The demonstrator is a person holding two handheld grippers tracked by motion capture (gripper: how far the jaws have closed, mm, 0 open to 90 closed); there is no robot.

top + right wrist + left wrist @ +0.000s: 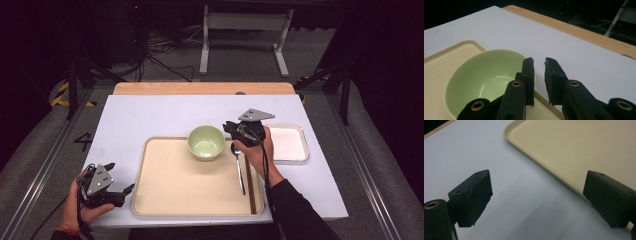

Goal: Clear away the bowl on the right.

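A pale green bowl stands empty at the far edge of a beige tray. A metal spoon and dark chopsticks lie along the tray's right side. My right gripper hovers just right of the bowl, its jaws pointing toward the rim. In the right gripper view the gripper shows a narrow gap with nothing in it, above the bowl rim. My left gripper rests by the tray's left edge. In the left gripper view it stands wide open over bare table beside the tray.
A shallow white tray sits on the white tabletop to the right, behind the right hand. A wooden strip runs along the table's far edge, with dark floor, cables and a frame beyond.
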